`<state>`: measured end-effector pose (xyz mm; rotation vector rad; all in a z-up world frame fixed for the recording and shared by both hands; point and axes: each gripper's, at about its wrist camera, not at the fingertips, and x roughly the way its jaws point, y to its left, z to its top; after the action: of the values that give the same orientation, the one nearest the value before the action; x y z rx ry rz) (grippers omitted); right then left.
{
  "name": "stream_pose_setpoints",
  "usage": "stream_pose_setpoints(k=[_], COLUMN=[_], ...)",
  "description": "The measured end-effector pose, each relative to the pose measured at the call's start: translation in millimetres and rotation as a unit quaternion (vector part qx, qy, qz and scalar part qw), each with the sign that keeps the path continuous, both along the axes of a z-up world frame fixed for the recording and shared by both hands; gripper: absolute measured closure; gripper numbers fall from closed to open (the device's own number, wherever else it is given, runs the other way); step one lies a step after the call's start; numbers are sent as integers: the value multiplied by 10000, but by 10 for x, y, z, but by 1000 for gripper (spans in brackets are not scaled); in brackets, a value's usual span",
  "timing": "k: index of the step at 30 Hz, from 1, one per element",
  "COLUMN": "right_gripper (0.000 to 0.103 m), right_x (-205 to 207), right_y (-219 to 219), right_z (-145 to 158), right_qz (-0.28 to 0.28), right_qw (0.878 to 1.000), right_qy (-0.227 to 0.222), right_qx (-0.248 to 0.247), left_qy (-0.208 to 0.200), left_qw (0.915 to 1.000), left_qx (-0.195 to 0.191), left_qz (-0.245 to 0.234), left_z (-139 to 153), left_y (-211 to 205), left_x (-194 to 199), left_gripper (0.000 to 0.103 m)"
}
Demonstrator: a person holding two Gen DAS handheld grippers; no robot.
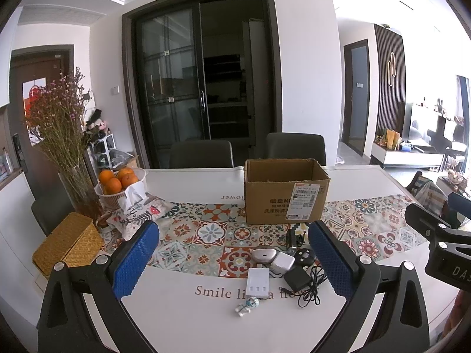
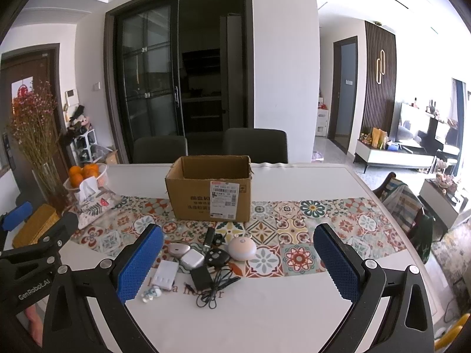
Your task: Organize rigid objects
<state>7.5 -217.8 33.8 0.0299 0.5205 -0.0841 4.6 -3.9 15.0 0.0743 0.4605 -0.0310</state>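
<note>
A white table (image 2: 294, 309) is carrying a colourful tiled runner (image 2: 294, 229) across its middle, and an open cardboard box (image 2: 210, 194) is standing upright on that runner; it serves as the landmark here.

The left gripper (image 1: 234, 264) is hovering above the table on the near side of the box, its blue-padded fingers (image 1: 135, 260) spread wide apart and holding nothing. The right gripper (image 2: 238, 264) is hovering likewise on the near side of the box, fingers wide apart, gripping nothing.

The things to be sorted are lying in a loose cluster just in front of the box, all outside it. Nearest the box is a slim black device (image 2: 209, 236). Slightly nearer the viewer are a grey oval case (image 2: 178, 248), a white square charger (image 2: 192, 258), a round black plug (image 2: 217, 257) and a pale round dome-shaped gadget (image 2: 242, 249). Nearer still are a flat white rectangular block (image 2: 164, 275), a black adapter (image 2: 201, 276) with its tangled black cable (image 2: 215, 289), and a small white astronaut figurine (image 2: 151, 293) lying on its side.

Left of the box are sitting a white basket of oranges (image 1: 117, 181), a patterned tissue pouch (image 1: 138, 214), a glass vase of dried flowers (image 1: 61, 135) and a woven yellow box (image 1: 67, 242). Behind the box are standing two dark chairs (image 2: 254, 144).
</note>
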Motion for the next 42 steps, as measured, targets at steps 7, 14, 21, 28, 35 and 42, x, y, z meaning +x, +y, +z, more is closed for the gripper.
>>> stream_pose_setpoints(k=[7,14,21,28,35,42], right_gripper=[1,1,1,1,1,5], right_x=[-1,22,116,388,646,935], right_y=[-22,-50,-97,-117,-183,-57], right_z=[-7,-24,-100,-388,-891,-1192], right_qz=[-4,26,113,352,536,641], right_qw=[10000,10000,9998,9959,9822,9686], right_qy=[2,26,178,829,1738,2310], right_qx=[-10,-6,57,127,474,661], left_qy=[6,22,231,772,1506,1990], left_qw=[10000,10000,9997,9968,9883,9797], left_qx=[-3,5,11,84,109,231], left_qz=[-2,19,58,184,218,98], left_z=[-1,-6,-91,-316,-692,-961], left_y=[-1,-24,-46,-119,-141,-16], left_x=[3,25,128,273,412,715], left_gripper=[0,0,0,0,0,0])
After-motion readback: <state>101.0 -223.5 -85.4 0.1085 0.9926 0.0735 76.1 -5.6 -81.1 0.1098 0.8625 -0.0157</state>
